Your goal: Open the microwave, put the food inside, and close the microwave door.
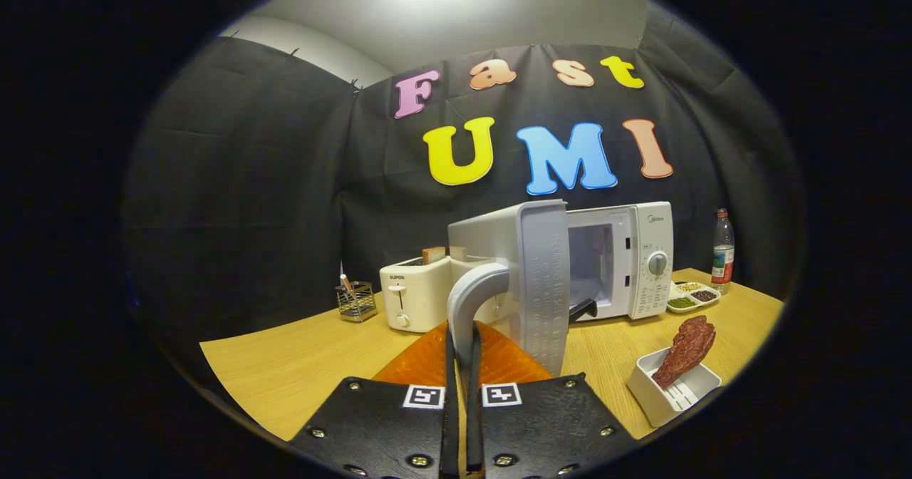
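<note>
Microwave [627, 261] stands at the back of the bench [285, 365], its door [531, 279] swung wide towards the tool [463, 354], cavity exposed. Food [685, 349], a dark reddish piece, leans in a white tray [659, 393] on the bench, right of the fingers and well short of the microwave; not yet loaded.

Tool fingers are drawn together on the door's curved handle [470, 301], which sits pinched between them.

Risks: pulling further could strain the hinge or drag the microwave forward. A careless swing right on release could knock the tray.

Tool is level, aimed forward, close against the door edge.

Toaster [417, 294] stands left of the door.
</note>
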`<state>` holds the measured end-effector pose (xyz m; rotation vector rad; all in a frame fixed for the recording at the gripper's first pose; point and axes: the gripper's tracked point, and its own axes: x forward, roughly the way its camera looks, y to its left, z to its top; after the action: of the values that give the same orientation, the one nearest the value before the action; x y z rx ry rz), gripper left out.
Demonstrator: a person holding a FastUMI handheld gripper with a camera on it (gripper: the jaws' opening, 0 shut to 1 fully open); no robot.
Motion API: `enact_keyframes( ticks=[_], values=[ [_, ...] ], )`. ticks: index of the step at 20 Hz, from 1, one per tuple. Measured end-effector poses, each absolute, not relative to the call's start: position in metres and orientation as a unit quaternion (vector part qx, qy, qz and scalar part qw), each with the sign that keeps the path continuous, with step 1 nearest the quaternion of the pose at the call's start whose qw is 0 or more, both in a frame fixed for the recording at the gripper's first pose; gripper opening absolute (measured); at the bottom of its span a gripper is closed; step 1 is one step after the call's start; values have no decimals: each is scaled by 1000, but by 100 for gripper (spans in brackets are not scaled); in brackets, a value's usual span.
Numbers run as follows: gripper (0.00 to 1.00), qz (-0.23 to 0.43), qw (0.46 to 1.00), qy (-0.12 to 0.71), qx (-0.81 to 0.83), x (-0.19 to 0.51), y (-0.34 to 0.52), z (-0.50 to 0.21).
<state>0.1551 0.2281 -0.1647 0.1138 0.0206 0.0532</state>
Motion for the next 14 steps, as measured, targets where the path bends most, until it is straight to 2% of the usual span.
enact_keyframes(
  ticks=[8,14],
  values=[
    [5,-86,996,-9,22,162,300,-161],
    [6,-93,995,36,29,160,302,-164]
  ],
)
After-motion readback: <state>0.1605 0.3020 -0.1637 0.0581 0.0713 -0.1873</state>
